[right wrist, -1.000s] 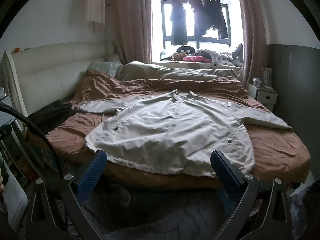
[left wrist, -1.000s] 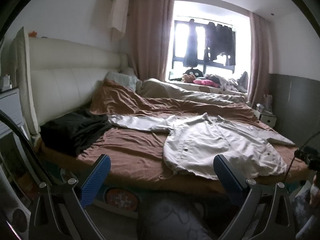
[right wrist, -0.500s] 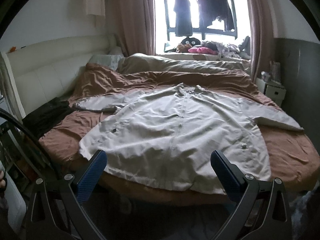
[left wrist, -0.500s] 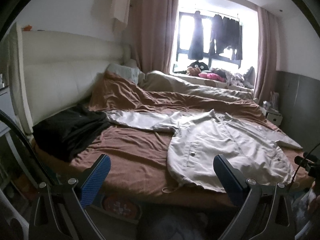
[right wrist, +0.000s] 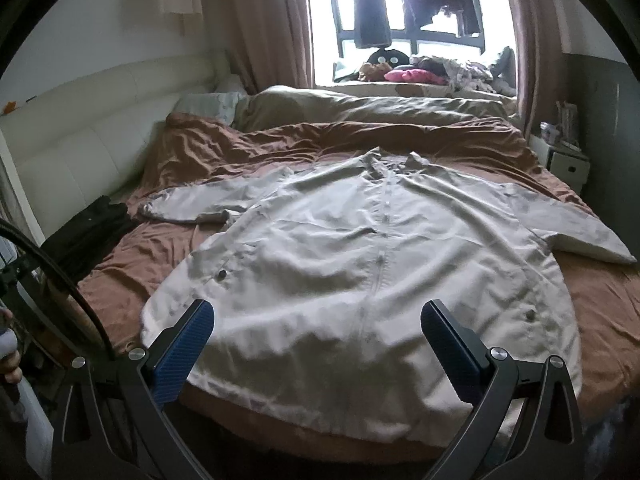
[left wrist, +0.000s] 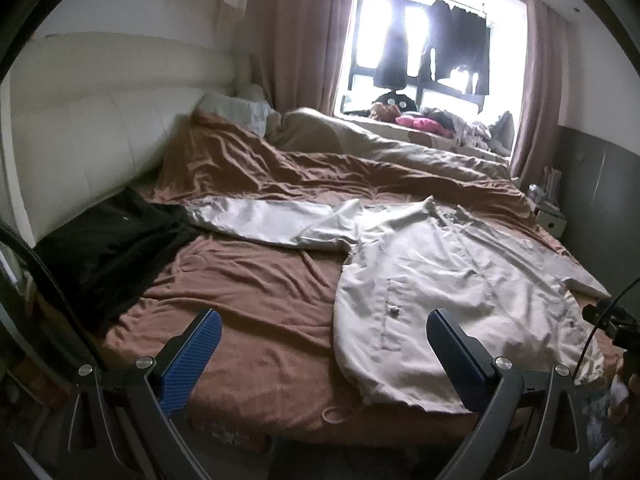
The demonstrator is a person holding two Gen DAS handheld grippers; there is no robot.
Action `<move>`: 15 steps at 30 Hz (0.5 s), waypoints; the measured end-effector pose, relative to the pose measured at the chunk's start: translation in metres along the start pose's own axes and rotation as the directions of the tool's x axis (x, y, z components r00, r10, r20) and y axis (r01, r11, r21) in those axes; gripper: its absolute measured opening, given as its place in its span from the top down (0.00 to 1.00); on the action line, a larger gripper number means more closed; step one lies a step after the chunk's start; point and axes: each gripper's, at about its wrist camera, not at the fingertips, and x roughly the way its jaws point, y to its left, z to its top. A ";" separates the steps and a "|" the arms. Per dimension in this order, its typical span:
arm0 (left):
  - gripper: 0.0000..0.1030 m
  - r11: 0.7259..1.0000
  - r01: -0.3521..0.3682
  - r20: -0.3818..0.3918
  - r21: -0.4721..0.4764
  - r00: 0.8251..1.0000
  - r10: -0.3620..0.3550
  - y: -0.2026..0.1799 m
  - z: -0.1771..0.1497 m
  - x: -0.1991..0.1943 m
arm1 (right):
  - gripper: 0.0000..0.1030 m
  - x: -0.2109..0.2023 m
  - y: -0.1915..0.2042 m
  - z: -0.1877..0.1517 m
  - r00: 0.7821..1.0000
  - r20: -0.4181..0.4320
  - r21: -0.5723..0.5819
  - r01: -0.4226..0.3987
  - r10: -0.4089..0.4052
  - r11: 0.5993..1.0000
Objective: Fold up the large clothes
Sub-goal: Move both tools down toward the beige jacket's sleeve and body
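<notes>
My left fingers [left wrist: 323, 350] are spread wide and hold nothing; their 2 blue pads sit low in the left wrist view, above the near edge of the bed [left wrist: 256, 292]. Between them I see mostly bare brown sheet. The pale grey coat [left wrist: 452, 280] lies ahead and to the right of these fingers, its hem corner just beside my right-hand pad, with a drawstring loop trailing off the hem toward the bed edge. 1 sleeve [left wrist: 264, 218] stretches out flat to the left, well ahead of my fingers, and its cuff touches a heap of black clothing [left wrist: 108, 248] that lies ahead and to the left, against the cream padded headboard [left wrist: 80, 132].

My right fingers [right wrist: 317, 344] are also wide apart and empty. In the right wrist view the coat [right wrist: 360, 264] lies straight ahead, spread face up and flat on the sheet with its front closed, the collar at the far end and the hem nearest me, reaching the bed edge between and under my 2 pads. I cannot tell whether the pads touch the cloth. The coat's other sleeve [right wrist: 576, 232] runs out ahead and to the right, its cuff resting on the brown sheet.

Far beyond both pairs of fingers, a rumpled beige duvet [right wrist: 360, 108] crosses the bed below a bright window [right wrist: 404, 12] where dark garments hang.
</notes>
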 end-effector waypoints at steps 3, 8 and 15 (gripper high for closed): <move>0.00 1.000 0.001 -0.019 -0.004 1.000 -0.001 0.006 0.007 0.019 | 0.00 0.015 -0.001 0.010 1.000 -0.012 0.002 -0.001 0.001 1.000; 0.00 1.000 -0.006 -0.041 -0.022 0.999 0.005 0.020 0.021 0.050 | 0.00 0.047 0.004 0.033 1.000 -0.027 0.001 -0.003 0.003 1.000; 0.01 0.998 -0.011 -0.082 -0.063 0.997 0.005 0.048 0.043 0.106 | 0.00 0.089 0.005 0.060 0.999 -0.040 0.019 -0.014 0.015 1.000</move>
